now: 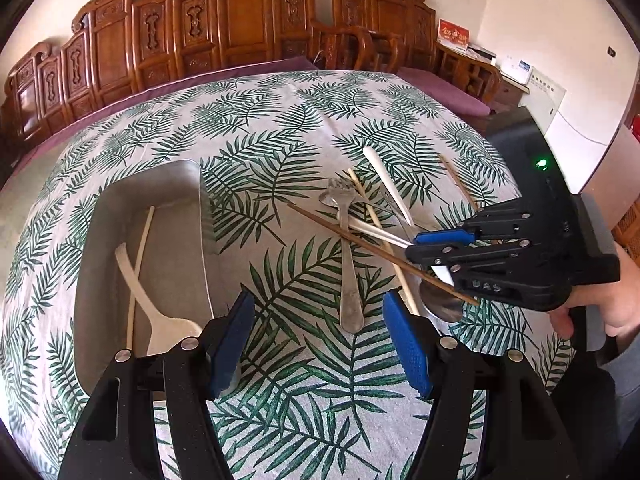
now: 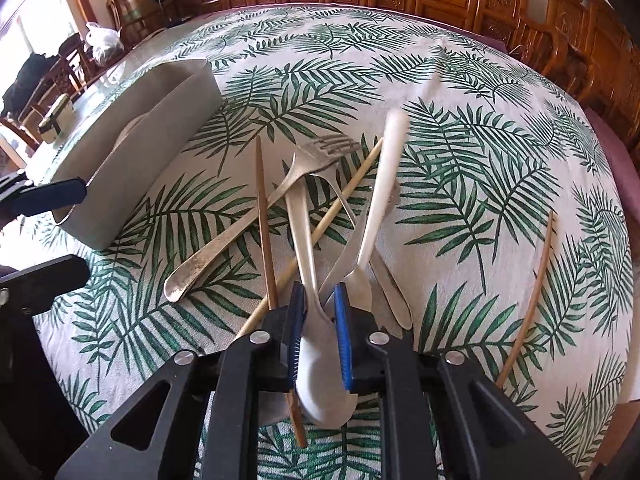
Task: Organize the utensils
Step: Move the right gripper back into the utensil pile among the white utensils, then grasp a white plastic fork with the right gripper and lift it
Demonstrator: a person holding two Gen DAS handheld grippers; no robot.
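A: Where does the sorting stand?

B: The grey rectangular metal tray (image 1: 120, 216) sits at 9 o'clock on the palm-leaf-patterned surface (image 1: 280, 120) and holds a cream plastic fork (image 1: 138, 284) and 1 pale chopstick (image 1: 140, 256). The rest lies in a crossed heap at about 2 o'clock in the left wrist view.

A: What is the right tool (image 2: 320, 300) doing?

B: Its blue pads (image 2: 342, 332) are pressed in on the neck of a white plastic spoon (image 2: 316, 320), bowl toward the camera. I'd judge it was picked low on the handle because the heap overlaps it further up. A dark brown chopstick (image 2: 266, 232) runs just beside the left pad; whether it is caught too, I cannot tell.

A: And the left tool (image 1: 320, 340)?

B: Spread, with nothing between its pads, hovering between tray and heap at 6 o'clock.

A: What does each view add?

B: Only the left view shows the tray's contents. Only the right view shows the pinch itself, plus the tarnished steel fork (image 2: 256, 216) and a lone tan chopstick (image 2: 532, 300) at 3 o'clock.
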